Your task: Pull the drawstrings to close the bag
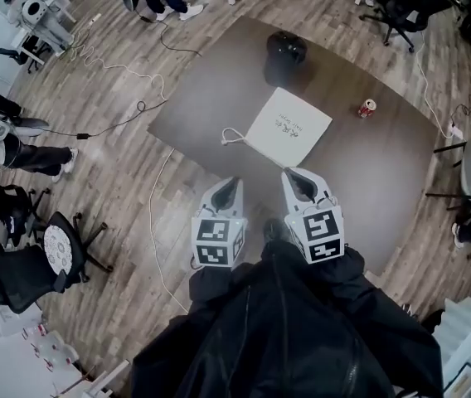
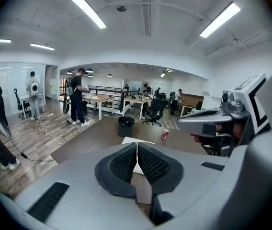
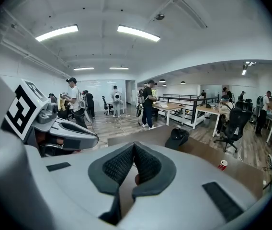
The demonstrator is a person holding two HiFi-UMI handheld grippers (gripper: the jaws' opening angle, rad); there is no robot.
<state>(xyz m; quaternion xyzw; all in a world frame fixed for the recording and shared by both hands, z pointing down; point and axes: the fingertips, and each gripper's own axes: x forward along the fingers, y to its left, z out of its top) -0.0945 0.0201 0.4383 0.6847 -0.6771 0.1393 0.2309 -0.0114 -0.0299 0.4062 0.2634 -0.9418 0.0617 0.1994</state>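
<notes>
A white drawstring bag (image 1: 289,127) lies flat on the brown table (image 1: 211,89), with its cord looped out at its left corner (image 1: 234,136). Both grippers hover side by side over the table's near edge, short of the bag. My left gripper (image 1: 235,182) is shut and holds nothing; in the left gripper view its jaws (image 2: 137,150) meet, and a strip of the bag (image 2: 129,140) shows just beyond them. My right gripper (image 1: 293,175) is also shut and empty, with its pads (image 3: 145,164) pressed together in the right gripper view.
A black bag (image 1: 285,50) stands on the table behind the white one, and a red can (image 1: 367,108) sits to the right. Cables (image 1: 128,73) trail over the wooden floor at the left. Office chairs (image 1: 49,259) and several people stand around the room.
</notes>
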